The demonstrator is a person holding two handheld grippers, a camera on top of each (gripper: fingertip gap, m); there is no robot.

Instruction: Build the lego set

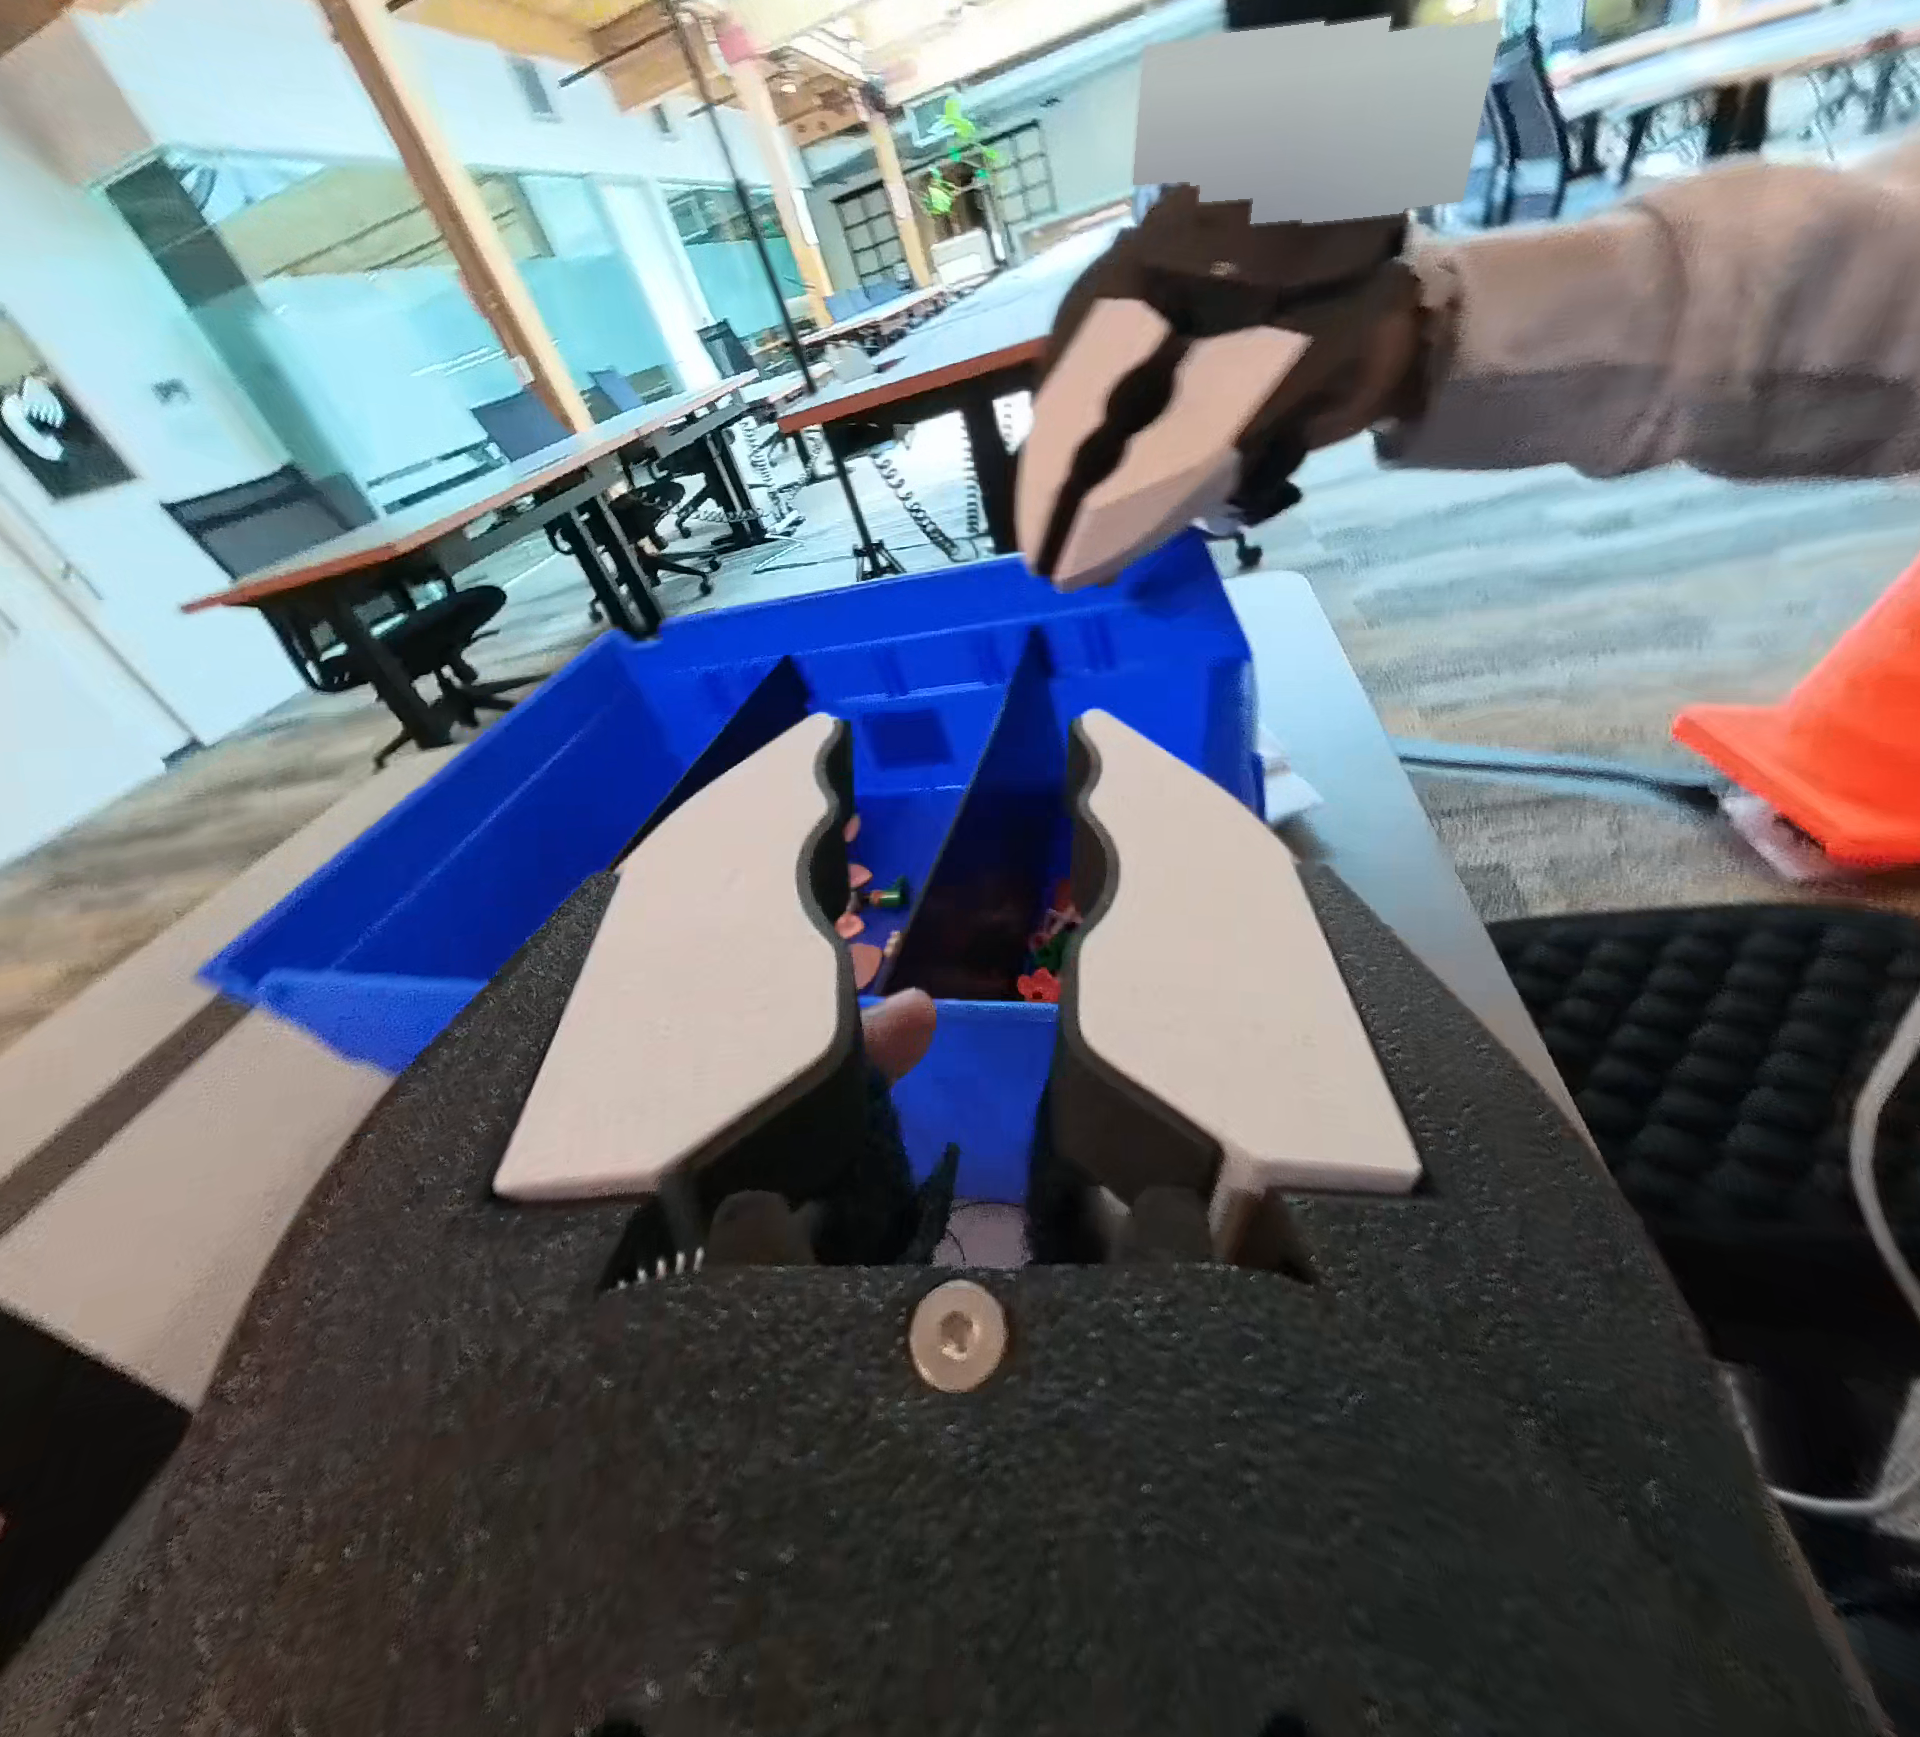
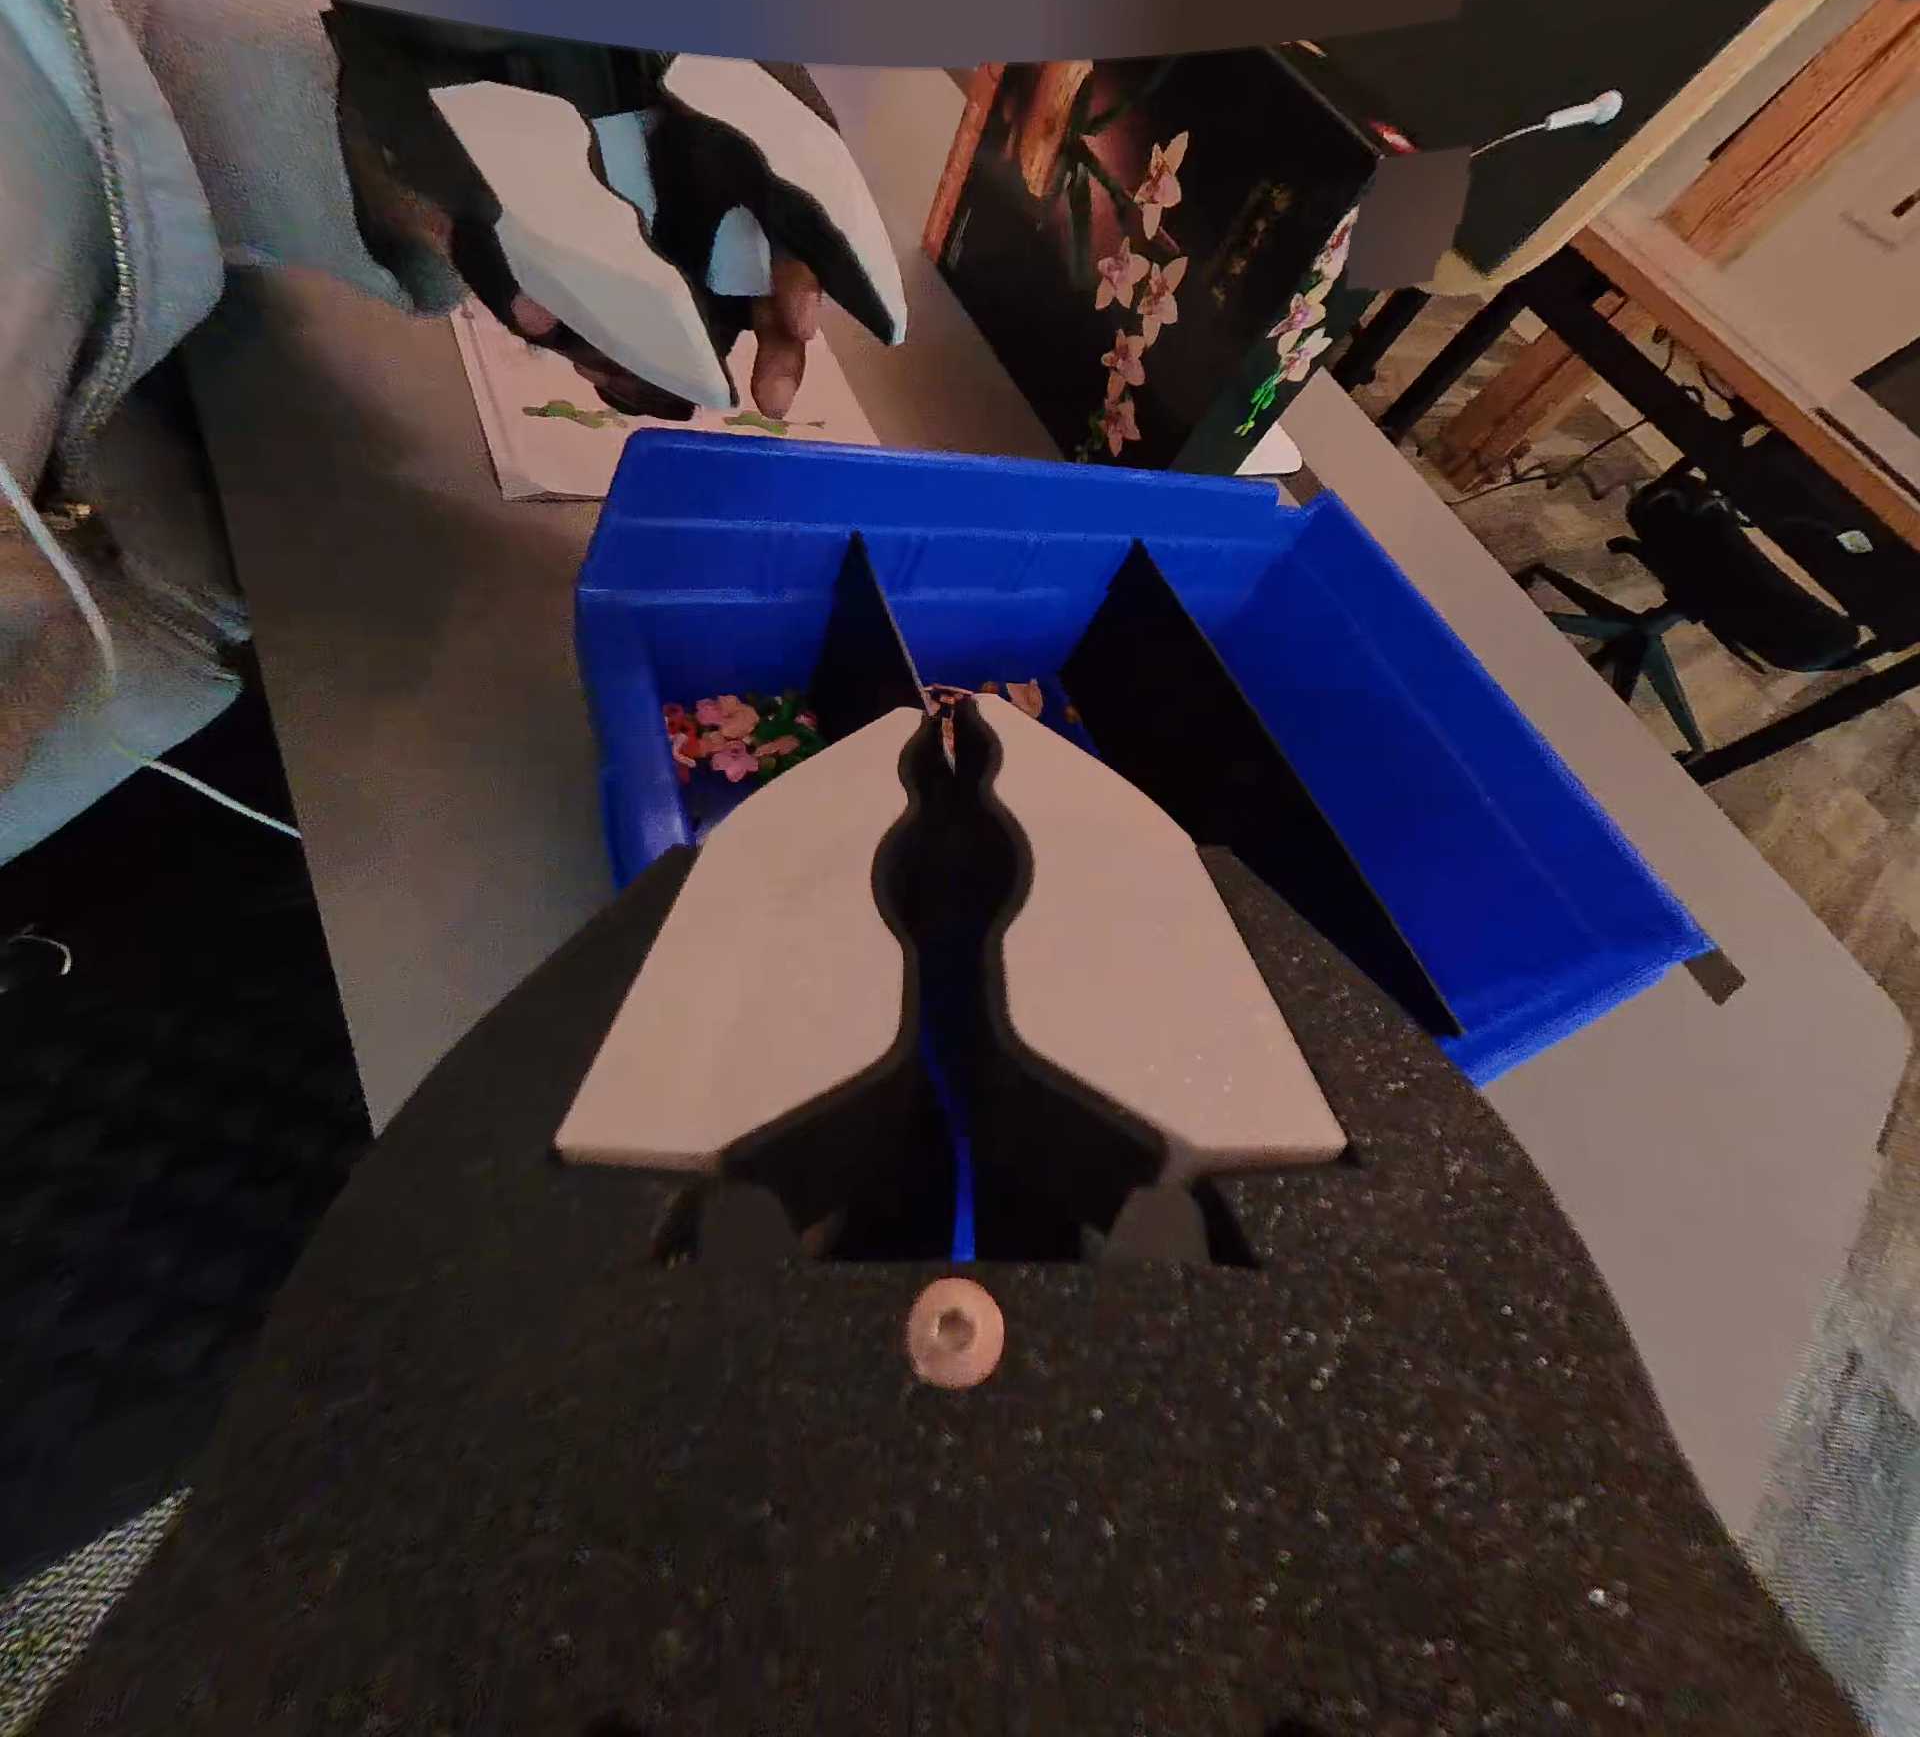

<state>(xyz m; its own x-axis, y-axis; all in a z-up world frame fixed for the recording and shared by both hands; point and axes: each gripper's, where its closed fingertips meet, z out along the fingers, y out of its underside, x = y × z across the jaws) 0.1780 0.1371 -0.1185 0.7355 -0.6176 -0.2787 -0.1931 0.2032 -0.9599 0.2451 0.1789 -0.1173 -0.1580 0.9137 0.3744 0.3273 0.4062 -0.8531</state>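
Observation:
A blue bin [image 1: 468, 856] with black dividers stands on the grey table [image 2: 416, 648]. Small pink, green and red lego pieces [image 1: 1042, 960] lie in its compartments; in the right wrist view they show in the left compartment [image 2: 732, 737]. My left gripper [image 1: 956, 731] is open and empty above the bin's near side; it also shows in the right wrist view [image 2: 805, 362] beyond the bin [image 2: 935, 466]. My right gripper [image 2: 951, 716] is shut on a small dark piece at its tips, over the bin's middle. In the left wrist view the right gripper [image 1: 1049, 570] hangs above the far rim.
A black lego box with orchid pictures [image 2: 1153, 253] stands behind the bin. An open instruction booklet [image 2: 561, 451] lies beside it under the left gripper. An orange cone [image 1: 1839, 731] and a black mesh chair [image 1: 1683, 1012] are to the right. Office desks stand farther off.

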